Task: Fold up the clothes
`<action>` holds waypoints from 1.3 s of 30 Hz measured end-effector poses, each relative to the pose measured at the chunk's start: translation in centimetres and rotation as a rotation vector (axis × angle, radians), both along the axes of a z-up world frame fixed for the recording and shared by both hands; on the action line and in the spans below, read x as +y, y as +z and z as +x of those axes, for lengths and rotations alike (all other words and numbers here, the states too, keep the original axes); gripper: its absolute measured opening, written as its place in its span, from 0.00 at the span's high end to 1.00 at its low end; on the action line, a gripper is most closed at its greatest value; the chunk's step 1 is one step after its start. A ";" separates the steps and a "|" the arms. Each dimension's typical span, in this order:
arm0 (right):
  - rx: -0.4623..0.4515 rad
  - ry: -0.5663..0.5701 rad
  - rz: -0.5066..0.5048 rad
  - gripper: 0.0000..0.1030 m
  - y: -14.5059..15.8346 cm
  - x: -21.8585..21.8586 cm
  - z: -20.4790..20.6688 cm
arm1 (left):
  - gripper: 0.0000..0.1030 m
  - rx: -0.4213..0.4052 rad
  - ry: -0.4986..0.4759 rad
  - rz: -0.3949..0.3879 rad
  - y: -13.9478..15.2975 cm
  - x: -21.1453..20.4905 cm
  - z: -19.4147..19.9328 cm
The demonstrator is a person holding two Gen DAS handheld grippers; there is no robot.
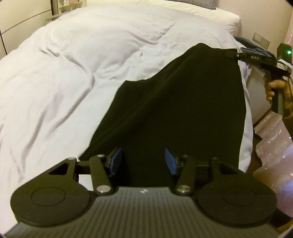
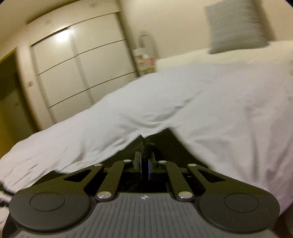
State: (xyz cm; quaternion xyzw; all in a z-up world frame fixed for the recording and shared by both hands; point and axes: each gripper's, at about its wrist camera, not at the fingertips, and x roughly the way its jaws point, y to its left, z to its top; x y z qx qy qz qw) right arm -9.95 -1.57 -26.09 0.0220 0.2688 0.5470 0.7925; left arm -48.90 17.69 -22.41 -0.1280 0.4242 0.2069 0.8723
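A black garment (image 1: 174,113) lies stretched over the right side of a white duvet (image 1: 73,82). My left gripper (image 1: 142,161) is open, its blue pads (image 1: 116,160) apart, low over the garment's near end. My right gripper (image 1: 228,54) appears at the upper right of the left wrist view, shut on the garment's far corner and lifting it. In the right wrist view the right gripper (image 2: 145,165) is shut on black cloth (image 2: 159,141) pinched between its pads, with the white duvet (image 2: 201,109) beyond.
Pillows (image 1: 201,14) lie at the head of the bed, and a grey cushion (image 2: 236,25) stands there. A wardrobe with sliding doors (image 2: 78,73) is across the room. Clear plastic bags (image 1: 272,139) lie beside the bed at the right.
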 end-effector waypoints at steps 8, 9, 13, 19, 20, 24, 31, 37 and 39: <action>-0.021 -0.034 0.035 0.95 -1.0 -0.6 1.4 | 0.55 0.024 0.004 0.001 -1.1 -0.3 1.3; -0.033 -0.037 0.049 0.95 -0.7 -0.5 1.4 | 0.54 0.025 0.008 -0.001 -1.1 -0.3 1.4; 0.020 -0.087 -0.075 0.95 -3.5 1.1 3.0 | 0.54 0.038 0.027 -0.003 -1.3 -0.3 1.4; -0.011 -0.227 -0.093 0.60 -2.2 0.4 2.5 | 0.54 0.062 0.024 0.026 -1.0 -0.6 1.9; -0.044 -0.246 -0.105 0.60 -1.6 0.2 2.3 | 0.54 0.063 0.025 0.029 -1.0 -0.6 1.8; -0.088 -0.193 -0.082 0.61 0.3 0.1 1.0 | 0.54 0.062 0.031 0.031 -0.9 -0.7 1.7; -0.106 -0.097 -0.181 0.72 -1.5 1.9 0.2 | 0.54 0.063 0.041 0.034 -0.7 -0.6 1.4; -0.054 -0.181 -0.172 0.68 -1.5 0.5 1.8 | 0.54 0.054 0.063 0.076 0.4 -0.2 0.5; -0.070 -0.163 -0.144 0.68 -0.7 -0.1 0.7 | 0.54 0.065 0.074 0.082 0.3 0.0 0.8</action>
